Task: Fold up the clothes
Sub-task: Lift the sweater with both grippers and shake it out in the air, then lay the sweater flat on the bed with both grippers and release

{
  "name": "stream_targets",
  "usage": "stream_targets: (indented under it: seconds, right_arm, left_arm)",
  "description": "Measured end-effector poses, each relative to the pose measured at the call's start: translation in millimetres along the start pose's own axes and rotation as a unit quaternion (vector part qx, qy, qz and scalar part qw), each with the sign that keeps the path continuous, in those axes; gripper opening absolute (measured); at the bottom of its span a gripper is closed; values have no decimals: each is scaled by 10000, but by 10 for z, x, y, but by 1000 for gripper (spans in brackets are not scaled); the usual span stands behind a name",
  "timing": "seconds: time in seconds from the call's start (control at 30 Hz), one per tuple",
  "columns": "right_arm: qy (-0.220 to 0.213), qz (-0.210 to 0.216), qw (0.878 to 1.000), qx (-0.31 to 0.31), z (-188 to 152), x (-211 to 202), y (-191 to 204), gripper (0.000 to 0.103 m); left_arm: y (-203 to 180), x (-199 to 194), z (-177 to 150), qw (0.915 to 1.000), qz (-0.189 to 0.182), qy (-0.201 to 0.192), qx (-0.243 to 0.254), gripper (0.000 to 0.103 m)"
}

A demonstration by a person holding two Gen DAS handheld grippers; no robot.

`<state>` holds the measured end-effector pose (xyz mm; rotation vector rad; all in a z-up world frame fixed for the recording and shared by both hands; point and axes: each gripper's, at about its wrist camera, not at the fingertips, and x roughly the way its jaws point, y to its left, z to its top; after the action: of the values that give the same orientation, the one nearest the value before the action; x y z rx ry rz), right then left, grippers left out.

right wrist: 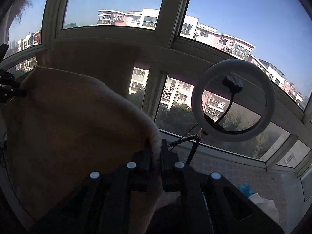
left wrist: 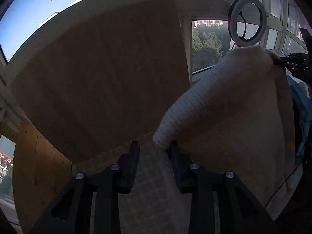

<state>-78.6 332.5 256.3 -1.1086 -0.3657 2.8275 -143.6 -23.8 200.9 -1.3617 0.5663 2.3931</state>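
**Ana:** Cream knit, ribbed at the hem. That sweater (left wrist: 230,105) is up in the air by the window (right wrist: 117,3), hanging between the two tools, above the wooden table (left wrist: 101,74).

**Ben:** Who has hold of what?

**Ana:** The right gripper (right wrist: 155,152) is clamped tight on a folded edge of the knit; the cloth runs straight down between its fingers. The left gripper (left wrist: 154,146) stands partly apart. The ribbed hem lies against one finger only, with a clear gap to the other, so I'd say it isn't pinching anything.

**Ben:** What could go wrong from here?

**Ana:** If the left side really is loose, that corner could slide off and the sweater would swing from one point and bunch up. Then the fold lands crooked on the table. The ring lamp (right wrist: 233,99) on its stand is also close to the right side; a wide swing of the cloth could catch it or its cable.

**Ben:** Any baskets or bins to mind?

**Ana:** None that I can see. Something blue (right wrist: 245,189) and a pale bag lie low at the right, but I can't tell what they are or hold.
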Motion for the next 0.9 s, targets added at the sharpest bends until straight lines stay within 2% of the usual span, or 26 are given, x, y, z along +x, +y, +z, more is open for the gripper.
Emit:
stream_targets:
  seconds: [0.03, 0.07, 0.13, 0.17, 0.23, 0.3, 0.37, 0.43, 0.5, 0.6, 0.7, 0.77, 0.8, 0.9]
  right_arm:
    - [552, -124, 9984, -68, -90, 477, 56, 13]
    - [1057, -227, 9941, -121, -194, 901, 107, 13]
    - [1638, -195, 9863, -97, -525, 1280, 154, 13]
    - [1716, 91, 9851, -2, -716, 1283, 165, 14]
    - [1835, 538, 9814, 192, -1027, 1242, 94, 18]
    - [1914, 852, 9769, 413, -1293, 1096, -12, 29]
    - [1976, 1142, 9712, 690, -1609, 846, -24, 45]
    - [2046, 1377, 9643, 965, -1976, 655, 7, 51]
    - [2111, 1479, 9586, 1207, -2321, 506, 84, 52]
    - [2228, 1549, 9517, 1439, -2684, 356, 253, 52]
    - [2403, 1627, 9422, 1672, -2928, 372, 369, 53]
    - [2496, 1667, 9371, 1781, -2999, 373, 383, 53]
    - [2492, 1641, 9372, 1807, -2999, 324, 363, 53]
    - [2160, 1601, 9457, 1825, -2900, -66, 188, 53]
  left_arm:
    - [13, 282, -80, 9996, -43, 257, -96, 20]
    - [30, 387, -209, 9992, -198, 294, -194, 19]
    - [24, 451, -501, 9975, -538, 312, -335, 20]
    - [-6, 422, -662, 9963, -711, 324, -368, 25]
    - [-71, 328, -1038, 9923, -1058, 392, -505, 29]
    - [-149, 246, -1473, 9860, -1380, 526, -775, 38]
    - [-252, 220, -1876, 9784, -1659, 655, -1044, 42]
    - [-380, 181, -2225, 9735, -1798, 705, -1226, 44]
    - [-543, 164, -2472, 9707, -1841, 807, -1314, 48]
    - [-790, 239, -2660, 9694, -1815, 943, -1354, 49]
    - [-982, 333, -2705, 9681, -1878, 1042, -1293, 49]
    - [-996, 207, -2754, 9713, -1769, 1041, -1203, 49]
    - [-962, 78, -2759, 9733, -1736, 916, -1191, 49]
    - [-757, -389, -2777, 9743, -1765, 509, -1300, 52]
